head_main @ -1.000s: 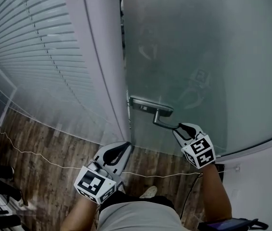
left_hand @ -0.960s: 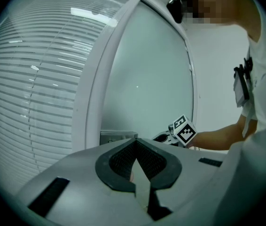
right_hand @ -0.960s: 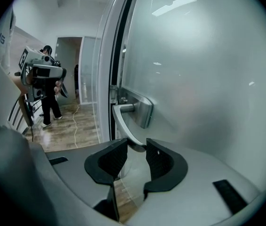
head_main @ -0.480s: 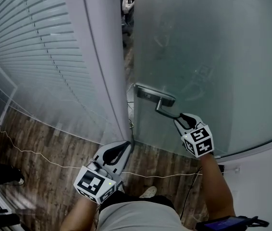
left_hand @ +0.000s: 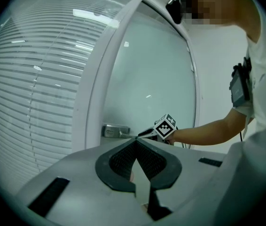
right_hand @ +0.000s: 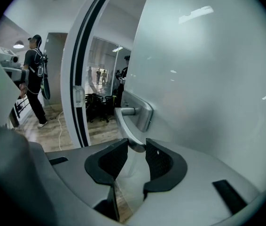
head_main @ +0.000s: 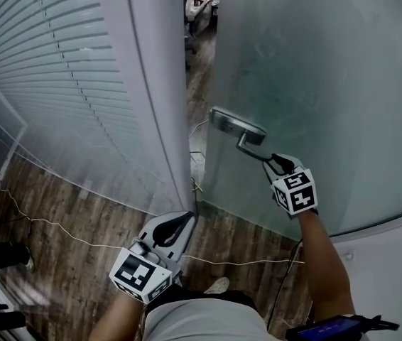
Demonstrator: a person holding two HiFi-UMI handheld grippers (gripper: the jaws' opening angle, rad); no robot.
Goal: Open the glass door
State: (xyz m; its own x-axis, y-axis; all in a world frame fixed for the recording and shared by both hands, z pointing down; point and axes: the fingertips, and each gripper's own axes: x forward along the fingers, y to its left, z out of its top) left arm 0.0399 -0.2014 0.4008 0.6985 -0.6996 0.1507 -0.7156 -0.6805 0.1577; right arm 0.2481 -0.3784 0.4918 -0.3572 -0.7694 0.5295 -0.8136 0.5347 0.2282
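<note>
Since the earlier frame, the frosted glass door [head_main: 329, 84] has swung further off the white door frame [head_main: 151, 84], widening the gap, and your right gripper [head_main: 280, 164] has travelled with it. Its jaws pinch the free end of the brushed-metal lever handle [head_main: 249, 146], whose long axis runs from the door's free edge back toward the jaws. Your left gripper [head_main: 178, 224] hangs low beside the frame, jaws pressed together on nothing. The next move likely follows the door's arc, right hand leading.
</note>
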